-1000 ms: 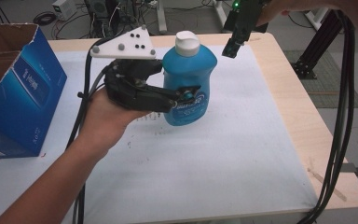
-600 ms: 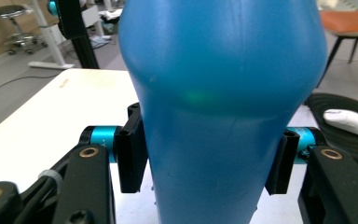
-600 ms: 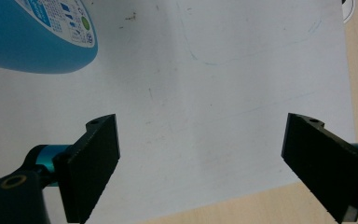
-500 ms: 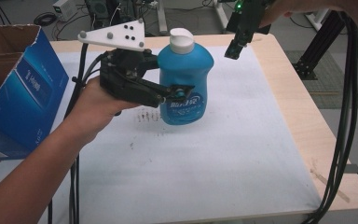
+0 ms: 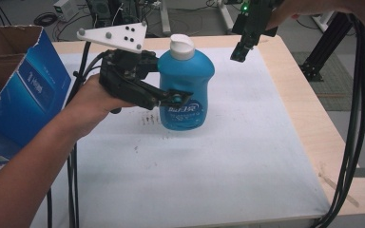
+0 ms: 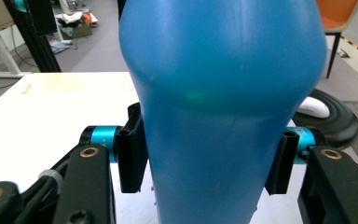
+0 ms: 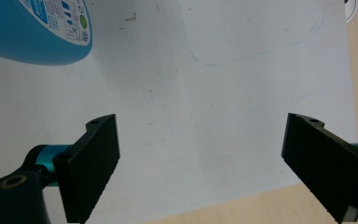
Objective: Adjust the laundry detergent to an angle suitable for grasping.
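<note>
A blue bottle (image 5: pixel 186 90) with a white cap (image 5: pixel 182 46) and a printed label hangs upright above the white table sheet. My left gripper (image 5: pixel 171 97) is shut on its body, and in the left gripper view both pads (image 6: pixel 131 161) press the bottle (image 6: pixel 219 107) from either side. Held high over the far right of the table, my right gripper (image 5: pixel 241 50) stands open. Its view looks down between wide jaws (image 7: pixel 200 158) onto the sheet, with the bottle's lower part (image 7: pixel 37 32) at the upper left.
A large open blue cardboard box (image 5: pixel 14 85) stands at the table's left edge. The white sheet (image 5: pixel 209 171) covers most of the wooden table (image 5: pixel 313 123). Black cables hang at the right (image 5: pixel 356 118). Pen marks dot the sheet under the bottle.
My left gripper has carried the bottle upward and slightly toward the far side. The right gripper has stayed high at the far right, shifting only a little.
</note>
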A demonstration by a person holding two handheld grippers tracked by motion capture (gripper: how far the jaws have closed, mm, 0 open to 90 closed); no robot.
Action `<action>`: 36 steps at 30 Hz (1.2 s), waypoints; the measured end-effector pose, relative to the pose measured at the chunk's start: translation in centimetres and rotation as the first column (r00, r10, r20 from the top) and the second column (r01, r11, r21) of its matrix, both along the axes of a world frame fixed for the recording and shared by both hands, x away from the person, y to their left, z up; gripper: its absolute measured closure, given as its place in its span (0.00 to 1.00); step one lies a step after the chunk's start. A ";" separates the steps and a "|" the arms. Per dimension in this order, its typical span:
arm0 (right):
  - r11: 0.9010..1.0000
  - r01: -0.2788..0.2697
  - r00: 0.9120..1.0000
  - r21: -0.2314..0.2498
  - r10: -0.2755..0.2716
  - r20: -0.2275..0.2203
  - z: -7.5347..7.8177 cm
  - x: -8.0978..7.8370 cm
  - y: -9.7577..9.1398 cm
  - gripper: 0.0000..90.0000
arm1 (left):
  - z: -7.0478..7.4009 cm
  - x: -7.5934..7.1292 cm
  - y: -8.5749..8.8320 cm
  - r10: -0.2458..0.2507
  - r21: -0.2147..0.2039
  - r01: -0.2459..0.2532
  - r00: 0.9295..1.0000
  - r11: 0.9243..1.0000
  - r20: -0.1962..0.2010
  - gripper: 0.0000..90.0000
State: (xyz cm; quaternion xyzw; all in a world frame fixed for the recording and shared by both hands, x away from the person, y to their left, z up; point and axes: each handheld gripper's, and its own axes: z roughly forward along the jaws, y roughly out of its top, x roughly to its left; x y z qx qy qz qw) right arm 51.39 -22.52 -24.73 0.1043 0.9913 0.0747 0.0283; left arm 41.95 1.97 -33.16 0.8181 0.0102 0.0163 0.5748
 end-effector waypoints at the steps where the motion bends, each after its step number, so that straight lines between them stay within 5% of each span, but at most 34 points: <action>1: 1.000 0.002 1.000 -0.001 -0.002 0.001 0.0 0.0 0.0 0.12 | 0.0 0.1 0.1 -0.005 0.004 0.005 1.000 1.000 0.004 0.49; 13: 1.000 0.004 1.000 -0.005 -0.004 -0.002 -0.1 0.0 0.3 0.12 | -0.4 0.9 0.8 -0.102 0.028 0.103 0.995 0.994 -0.008 0.49; 36: 1.000 0.011 1.000 -0.012 -0.011 -0.014 -0.7 0.2 0.5 0.12 | -2.6 1.6 0.7 -0.179 0.090 0.181 0.983 0.979 -0.033 0.49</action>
